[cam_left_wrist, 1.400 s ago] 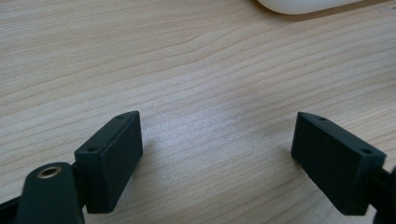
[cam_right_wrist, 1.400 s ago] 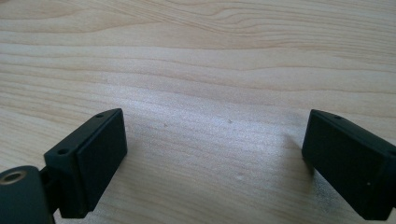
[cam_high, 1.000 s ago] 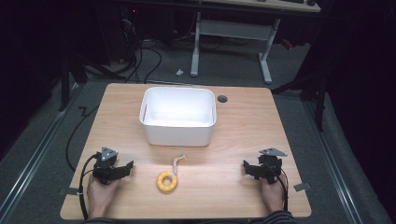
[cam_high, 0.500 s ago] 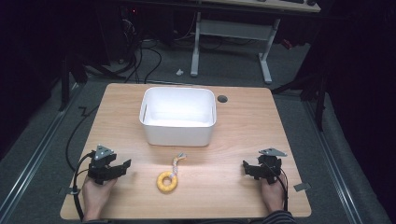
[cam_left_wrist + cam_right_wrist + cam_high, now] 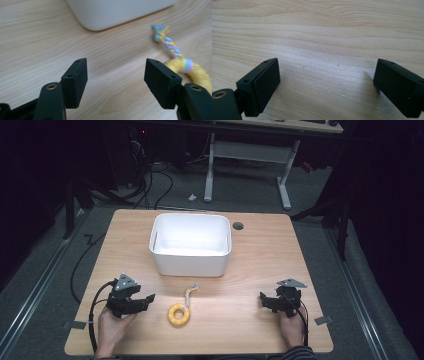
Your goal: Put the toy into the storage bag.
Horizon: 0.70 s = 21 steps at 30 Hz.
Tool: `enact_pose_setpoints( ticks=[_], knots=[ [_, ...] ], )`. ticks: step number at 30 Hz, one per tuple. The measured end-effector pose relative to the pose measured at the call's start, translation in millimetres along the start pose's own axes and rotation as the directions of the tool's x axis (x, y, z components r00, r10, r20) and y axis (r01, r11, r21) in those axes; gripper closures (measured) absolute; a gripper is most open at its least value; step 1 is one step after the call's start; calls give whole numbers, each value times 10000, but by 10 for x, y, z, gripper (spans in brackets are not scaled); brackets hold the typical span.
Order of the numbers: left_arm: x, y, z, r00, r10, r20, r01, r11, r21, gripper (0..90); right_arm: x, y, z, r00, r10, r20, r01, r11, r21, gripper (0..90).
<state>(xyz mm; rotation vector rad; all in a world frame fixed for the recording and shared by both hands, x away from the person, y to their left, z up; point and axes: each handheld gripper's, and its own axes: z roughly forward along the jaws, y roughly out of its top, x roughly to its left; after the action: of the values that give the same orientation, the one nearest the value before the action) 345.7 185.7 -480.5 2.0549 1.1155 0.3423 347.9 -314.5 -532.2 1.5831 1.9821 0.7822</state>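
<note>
On the table (image 5: 260,270):
Left gripper (image 5: 148,298): jaws spread wide, empty, just beside the yellow ring toy (image 5: 179,314).
Right gripper (image 5: 263,298): jaws released, over bare wood.
White bin (image 5: 190,262): behind the toy.

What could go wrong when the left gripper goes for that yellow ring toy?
The left gripper is open beside the ring toy, not around it, so closing now would likely miss. The braided tail lies loose toward the white bin and might snag on its rim.

No text, label or number can be read anywhere. The bin (image 5: 190,251) and table (image 5: 260,255) are unmarked.
</note>
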Motion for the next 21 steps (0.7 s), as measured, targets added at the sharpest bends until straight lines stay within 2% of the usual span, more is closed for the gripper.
enact_pose_setpoints(
  ticks=[11,17,21],
  knots=[
    [-205,93,45,9961,659,594,-697,9955,637,382,0,0,-2,10000,-40,-5,40,10000,19,69],
    [-345,146,128,9902,1177,751,-1258,9855,1139,394,0,0,-2,10000,-40,-6,40,10000,18,70],
    [-403,163,178,9867,1383,848,-1492,9789,1396,403,0,0,-2,10000,-42,-6,42,10000,18,70]
  ],
)
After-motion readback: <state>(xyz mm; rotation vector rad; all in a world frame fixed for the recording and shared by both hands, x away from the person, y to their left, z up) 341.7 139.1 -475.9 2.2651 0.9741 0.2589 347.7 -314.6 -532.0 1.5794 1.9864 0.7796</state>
